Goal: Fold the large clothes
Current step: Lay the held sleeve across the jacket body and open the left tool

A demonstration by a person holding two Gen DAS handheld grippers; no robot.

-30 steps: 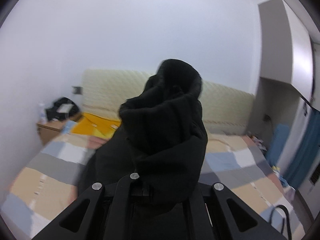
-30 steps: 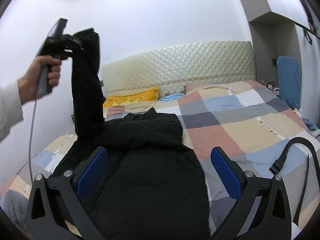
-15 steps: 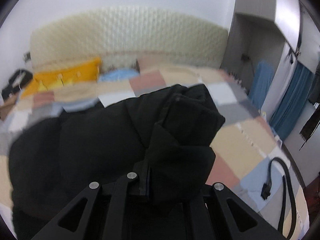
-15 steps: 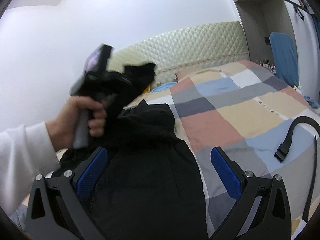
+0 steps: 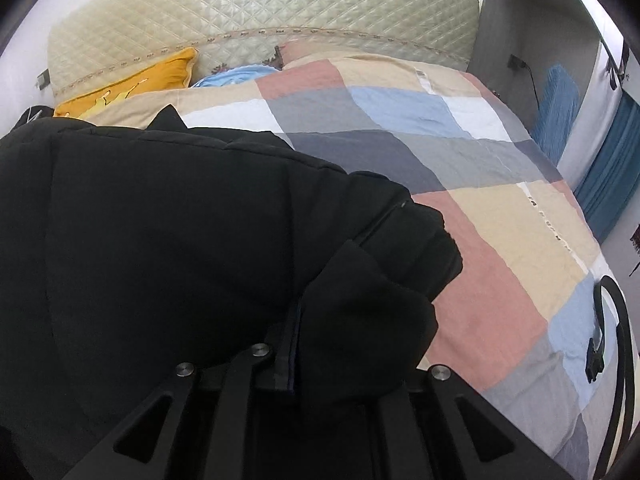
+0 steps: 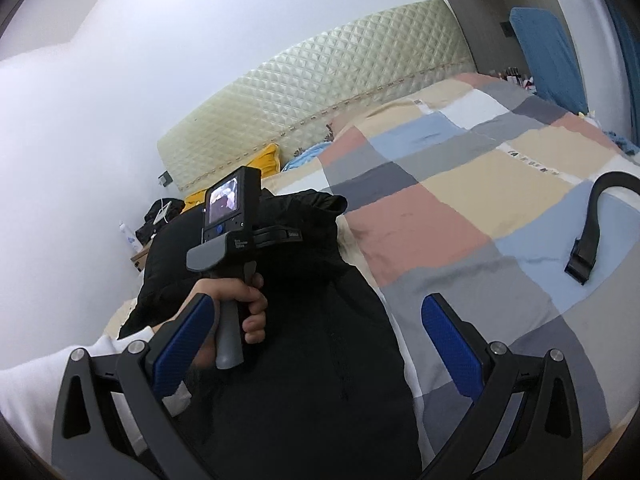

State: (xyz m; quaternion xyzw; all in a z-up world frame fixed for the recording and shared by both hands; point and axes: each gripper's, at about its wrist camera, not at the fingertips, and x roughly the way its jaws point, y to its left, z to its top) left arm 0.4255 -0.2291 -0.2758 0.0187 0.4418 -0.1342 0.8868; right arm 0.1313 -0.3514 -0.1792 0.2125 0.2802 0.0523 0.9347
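Black puffy jacket (image 5: 160, 240) fills the lower left of your left view, spread on the bed (image 5: 500, 240). Your left tongs (image 5: 320, 368) are clamped on its sleeve (image 5: 372, 312); right tongs (image 6: 316, 344) gape wide, holding nothing. Lay that sleeve flat across the body before letting go, and smooth toward the headboard (image 5: 260, 8).

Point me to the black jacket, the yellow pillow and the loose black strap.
black jacket (image 5: 168, 232), left wrist view, quilted body.
yellow pillow (image 5: 132, 88), left wrist view, its front face.
black strap (image 6: 588, 248), right wrist view, near the buckle.
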